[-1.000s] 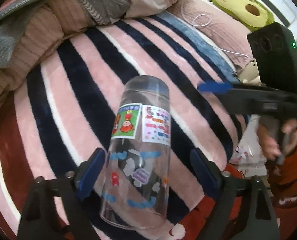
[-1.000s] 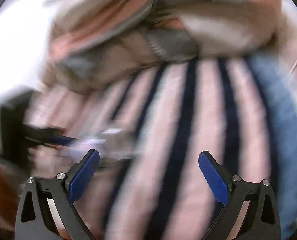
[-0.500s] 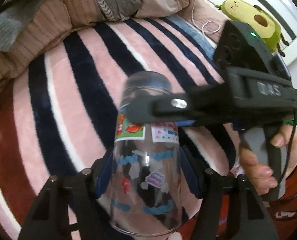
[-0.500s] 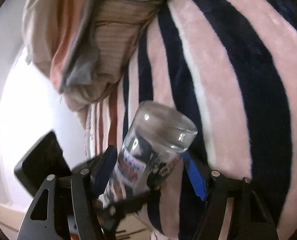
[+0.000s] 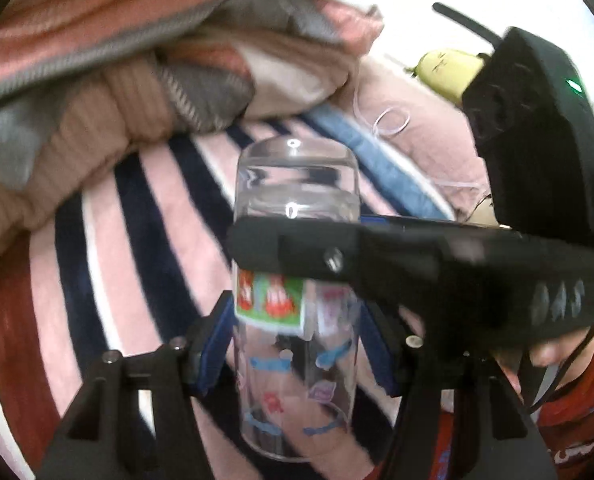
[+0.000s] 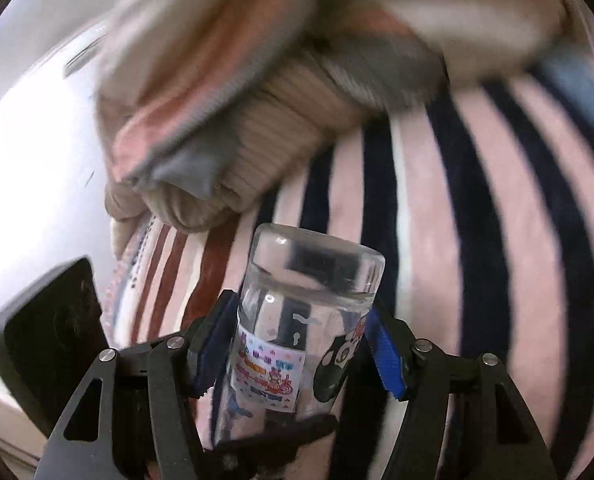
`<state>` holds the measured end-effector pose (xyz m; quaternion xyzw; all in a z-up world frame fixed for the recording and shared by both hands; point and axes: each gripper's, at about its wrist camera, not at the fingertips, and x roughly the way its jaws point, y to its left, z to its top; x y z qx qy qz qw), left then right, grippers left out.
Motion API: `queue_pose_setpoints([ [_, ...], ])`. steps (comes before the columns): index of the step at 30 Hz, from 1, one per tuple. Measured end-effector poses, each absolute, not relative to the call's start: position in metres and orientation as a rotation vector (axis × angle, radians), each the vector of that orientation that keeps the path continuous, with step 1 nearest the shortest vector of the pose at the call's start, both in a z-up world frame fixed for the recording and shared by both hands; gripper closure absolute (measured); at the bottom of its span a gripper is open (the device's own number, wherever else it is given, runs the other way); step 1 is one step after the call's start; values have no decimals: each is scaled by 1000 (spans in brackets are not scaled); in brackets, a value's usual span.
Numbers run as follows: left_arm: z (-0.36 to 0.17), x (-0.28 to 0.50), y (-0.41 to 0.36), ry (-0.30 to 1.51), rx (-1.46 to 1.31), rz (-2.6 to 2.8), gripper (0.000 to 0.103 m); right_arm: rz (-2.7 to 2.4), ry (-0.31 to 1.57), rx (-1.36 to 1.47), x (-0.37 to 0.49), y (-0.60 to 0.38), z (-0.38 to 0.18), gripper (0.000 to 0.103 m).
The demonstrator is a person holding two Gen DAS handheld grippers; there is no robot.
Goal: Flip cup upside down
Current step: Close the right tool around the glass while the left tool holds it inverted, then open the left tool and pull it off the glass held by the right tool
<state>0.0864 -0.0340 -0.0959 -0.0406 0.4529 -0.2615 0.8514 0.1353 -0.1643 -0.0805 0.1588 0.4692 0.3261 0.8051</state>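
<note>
Cup (image 5: 295,280), clear with cartoon stickers, closed base outward, clamped by left gripper (image 5: 297,344) and right gripper (image 6: 297,348).

A pink, navy and white striped plush blanket (image 5: 145,216) under heaped ribbed beige and grey bedding (image 5: 109,92), bright white wall (image 6: 29,128) behind

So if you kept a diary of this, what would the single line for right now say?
cup: clear, stickered, base away from both cameras | left claw: shut on cup | right claw: shut on cup | under: striped blanket
</note>
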Motion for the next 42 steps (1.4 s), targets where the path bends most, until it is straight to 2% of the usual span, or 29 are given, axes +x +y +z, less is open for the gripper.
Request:
queue_pose_setpoints([
  [3,-89,81,-44,901,-66,-577,47,723,898,203,118,-164,-64,47],
  [9,-88,50,-50,842,15,-591,46,810,801,38,77,-166,-57,47],
  [16,-91,17,-50,782,47,-598,44,887,724,-171,28,-152,-45,48],
  [22,-93,14,-45,778,-8,-604,40,876,697,-240,19,-149,-44,48],
  [23,-94,14,-44,783,-15,-606,38,875,696,-243,19,-149,-45,48],
  [26,-96,15,-43,793,-28,-602,23,875,696,-246,19,-149,-44,48],
  [32,-96,14,-44,785,-38,-603,7,876,700,-242,21,-149,-44,48],
  [36,-95,15,-44,782,-41,-598,4,870,700,-251,21,-148,-44,44],
  [38,-95,15,-45,783,-39,-593,3,868,698,-248,21,-148,-43,33],
  [39,-96,15,-45,783,-41,-593,3,869,693,-245,20,-149,-42,31],
  [42,-96,15,-45,782,-46,-595,3,867,690,-247,20,-149,-41,30],
])
